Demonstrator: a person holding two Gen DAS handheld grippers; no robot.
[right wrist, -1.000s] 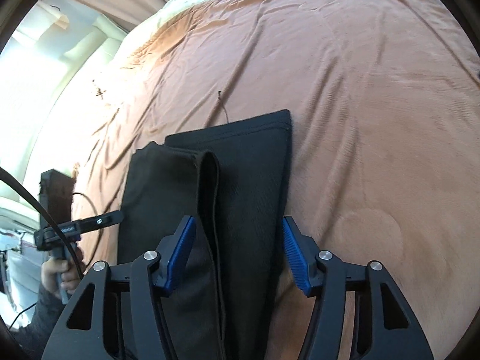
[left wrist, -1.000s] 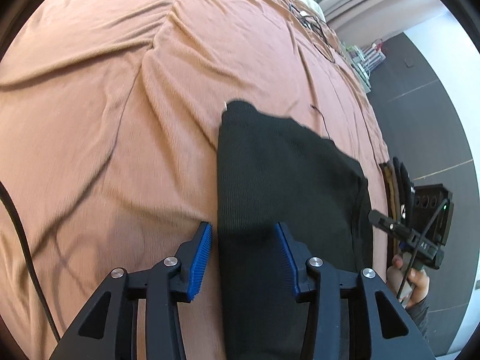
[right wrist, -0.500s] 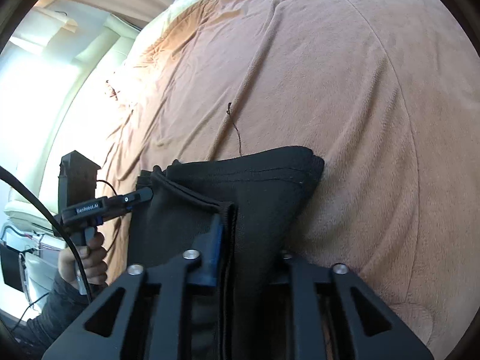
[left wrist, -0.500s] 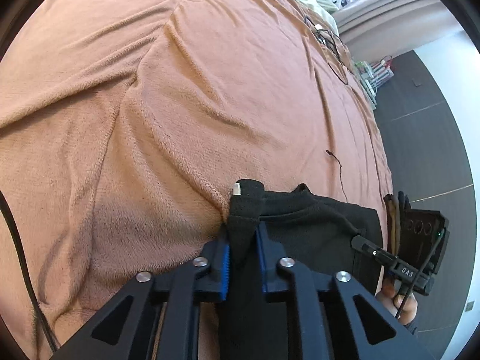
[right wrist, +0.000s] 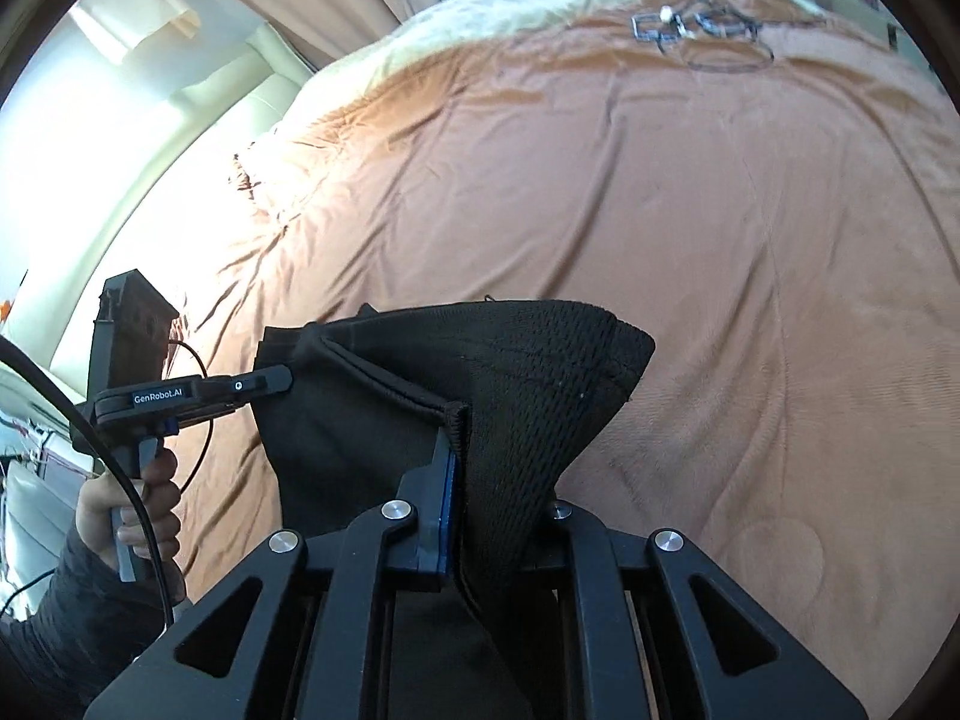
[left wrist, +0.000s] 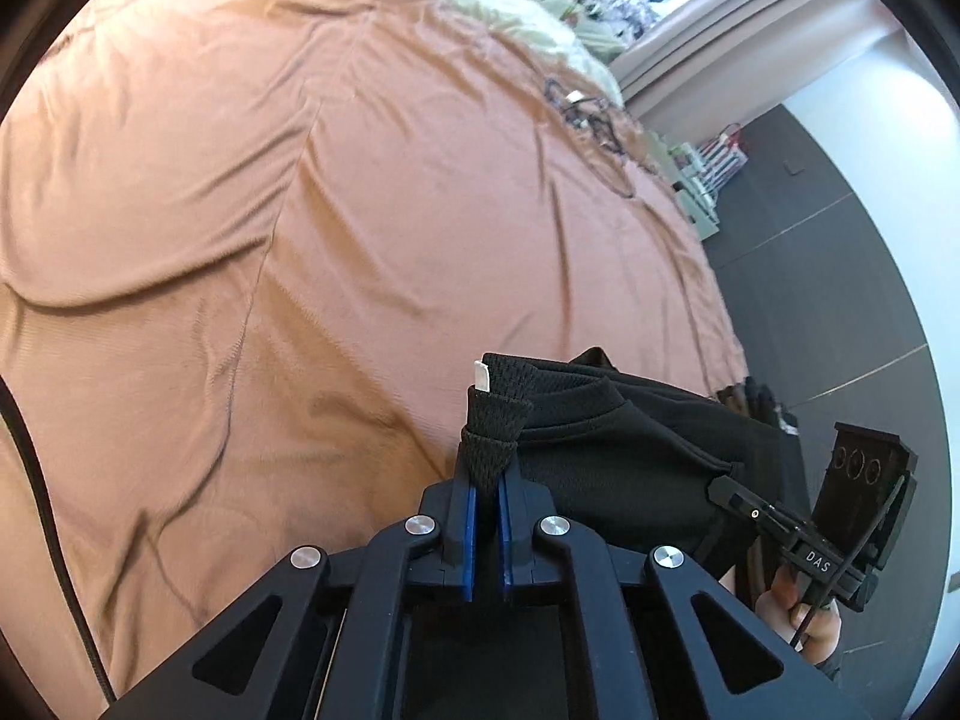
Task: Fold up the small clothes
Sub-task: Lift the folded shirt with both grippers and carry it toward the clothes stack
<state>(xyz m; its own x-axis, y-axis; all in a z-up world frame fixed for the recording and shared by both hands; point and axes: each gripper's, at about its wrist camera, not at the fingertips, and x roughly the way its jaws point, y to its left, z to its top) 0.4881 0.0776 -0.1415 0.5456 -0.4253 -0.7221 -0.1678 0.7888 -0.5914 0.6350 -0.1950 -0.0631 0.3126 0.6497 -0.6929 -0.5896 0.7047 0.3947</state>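
A small black mesh garment (left wrist: 606, 450) hangs between both grippers above a brown blanket (left wrist: 300, 240). My left gripper (left wrist: 487, 480) is shut on one corner of it, where a white tag (left wrist: 482, 376) sticks up. My right gripper (right wrist: 480, 480) is shut on the opposite corner of the garment (right wrist: 528, 372), which bunches over the fingers and hides the right one. Each gripper shows in the other's view: the right gripper (left wrist: 780, 516) at lower right, the left gripper (right wrist: 240, 387) at left.
The brown blanket (right wrist: 660, 210) covers the bed, wrinkled. A tangle of black cables (right wrist: 702, 30) lies at the far end, near a pale duvet (right wrist: 510, 18). Dark floor (left wrist: 840, 270) runs past the bed's edge. A black cable (left wrist: 36, 480) hangs at the left.
Both grippers closed on the garment's near corners and lifted it off the blanket. The garment now hangs bunched between them instead of lying flat.
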